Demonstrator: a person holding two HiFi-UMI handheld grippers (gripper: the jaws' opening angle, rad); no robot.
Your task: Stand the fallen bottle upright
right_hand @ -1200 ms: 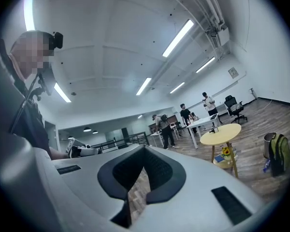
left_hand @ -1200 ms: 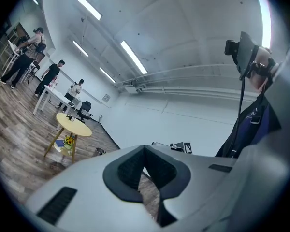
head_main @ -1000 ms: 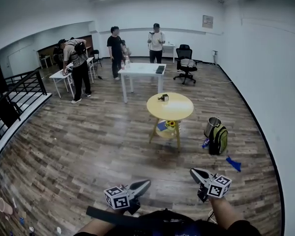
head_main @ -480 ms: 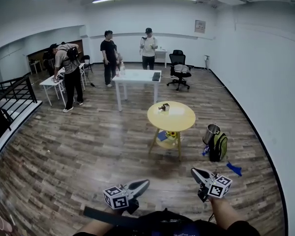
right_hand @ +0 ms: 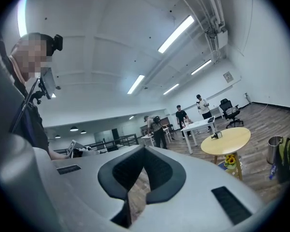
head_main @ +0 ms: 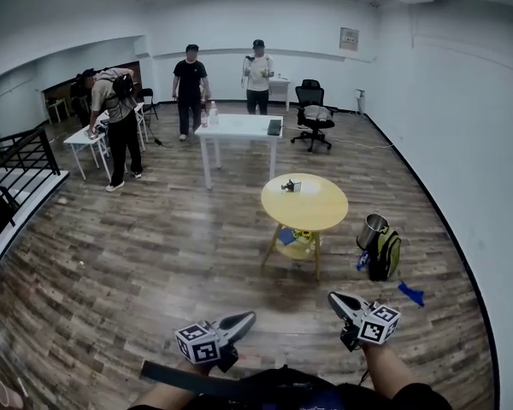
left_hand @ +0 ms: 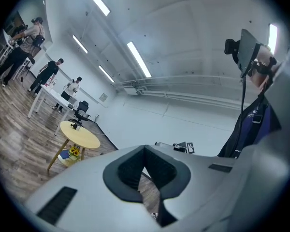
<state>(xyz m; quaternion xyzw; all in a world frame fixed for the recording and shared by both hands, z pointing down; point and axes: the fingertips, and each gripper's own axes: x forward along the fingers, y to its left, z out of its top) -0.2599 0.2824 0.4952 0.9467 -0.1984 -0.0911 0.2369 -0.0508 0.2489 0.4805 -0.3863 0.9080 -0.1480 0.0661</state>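
Observation:
A small dark object (head_main: 291,185) lies on the round yellow table (head_main: 312,207) ahead; it is too small to tell whether it is the bottle. It also shows in the left gripper view (left_hand: 76,125) and the right gripper view (right_hand: 215,136). Both grippers are held low and level in front of me, far short of the table. My left gripper (head_main: 246,318) is shut with nothing in it, its pads meeting at the tips (left_hand: 145,149). My right gripper (head_main: 335,298) is also shut and holds nothing (right_hand: 144,149).
A green backpack (head_main: 383,253) with a metal cup (head_main: 372,227) stands on the floor right of the round table. A white table (head_main: 238,127) with a clear bottle (head_main: 212,114) is farther back. Three people stand behind, an office chair (head_main: 313,115) at the back.
The view has come closer to the round table, which now sits lower and larger in the picture. Both grippers keep their places in the view and stay shut.

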